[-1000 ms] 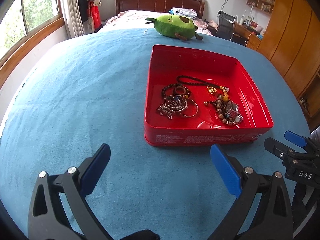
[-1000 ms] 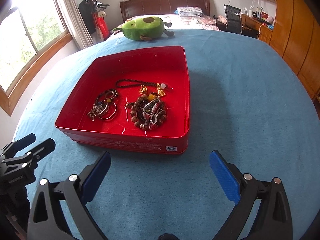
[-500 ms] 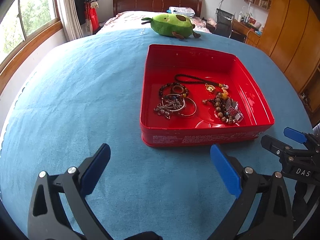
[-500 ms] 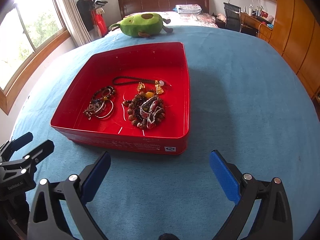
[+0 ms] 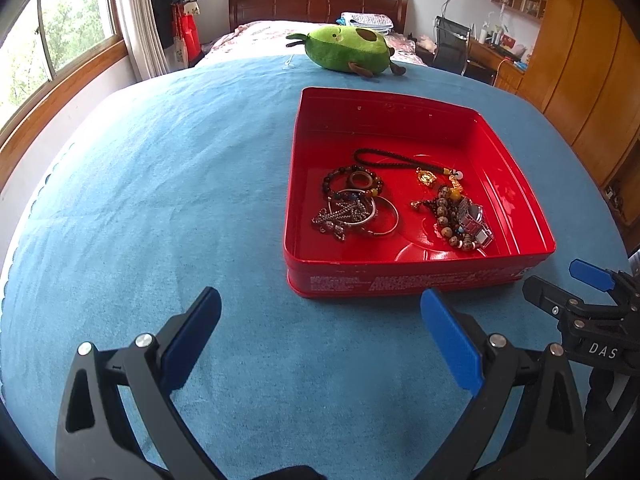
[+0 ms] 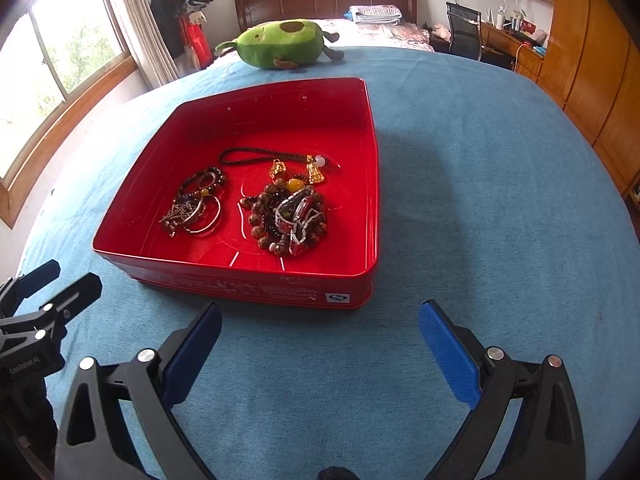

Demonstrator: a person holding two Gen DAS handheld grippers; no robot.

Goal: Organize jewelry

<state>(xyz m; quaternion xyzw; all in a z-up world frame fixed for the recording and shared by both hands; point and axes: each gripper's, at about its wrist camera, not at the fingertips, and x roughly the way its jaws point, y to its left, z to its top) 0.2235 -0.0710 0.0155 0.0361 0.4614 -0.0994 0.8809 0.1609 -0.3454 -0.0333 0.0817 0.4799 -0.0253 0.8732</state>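
A red tin tray (image 5: 412, 278) (image 6: 240, 284) sits on the blue cloth. Inside lie a black cord with gold charms (image 5: 384, 159) (image 6: 256, 156), silver bangles and a chain (image 5: 352, 212) (image 6: 192, 212), a dark bead bracelet (image 5: 352, 180), and a brown bead string with a watch (image 5: 468, 220) (image 6: 292, 216). My left gripper (image 5: 320, 316) is open and empty, in front of the tray's near left corner. My right gripper (image 6: 320, 328) is open and empty, in front of the tray's near right corner. Each gripper shows in the other's view, the right one (image 5: 568, 284) and the left one (image 6: 60, 284).
A green avocado plush (image 5: 346, 52) (image 6: 280, 44) lies beyond the tray at the far edge of the blue cloth (image 5: 160, 184). A bed, a chair, a desk and wooden wardrobes stand behind. A window runs along the left.
Both grippers have edged forward toward the tray, which now looks slightly closer. Both stay open and empty. The jewelry has not moved.
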